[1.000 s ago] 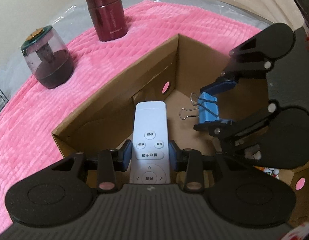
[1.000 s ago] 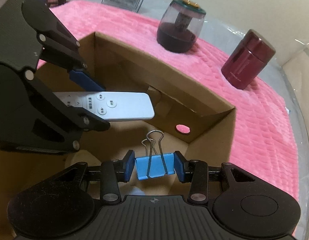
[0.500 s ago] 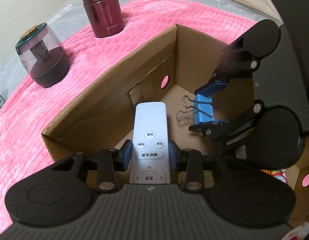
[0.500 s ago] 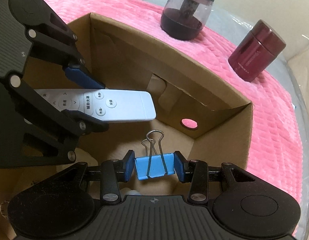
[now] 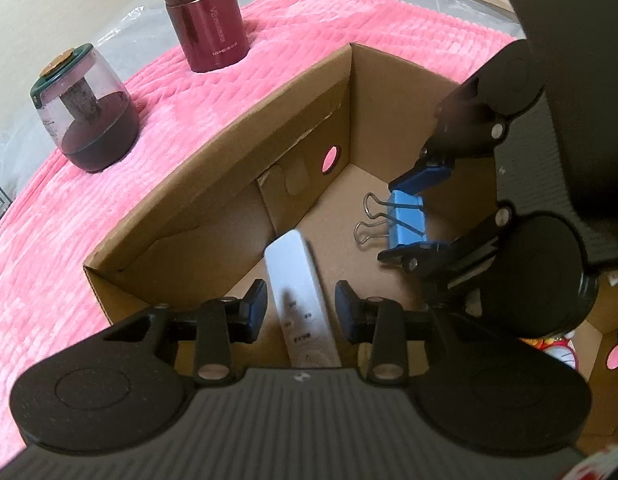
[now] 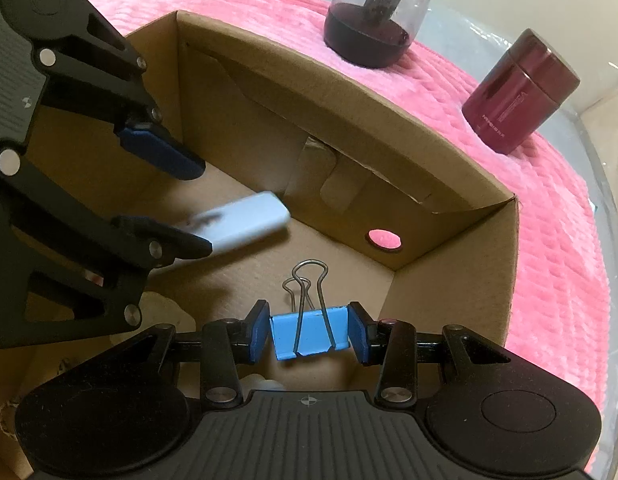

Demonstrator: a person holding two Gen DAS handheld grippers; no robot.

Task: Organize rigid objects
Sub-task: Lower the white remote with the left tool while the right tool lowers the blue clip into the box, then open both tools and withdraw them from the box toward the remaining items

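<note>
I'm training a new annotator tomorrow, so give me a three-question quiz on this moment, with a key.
1. Fill in (touching / clear of): the pads of the left tongs are ____ the white remote.
2. True or false: the right tongs are clamped on the blue binder clip.
3. Which stands outside the cardboard box? A) remote B) binder clip C) red flask

Key: 1 clear of; 2 true; 3 C.

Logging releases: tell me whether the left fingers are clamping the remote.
No, the left fingers stand apart from the remote, with a gap on each side.
</note>
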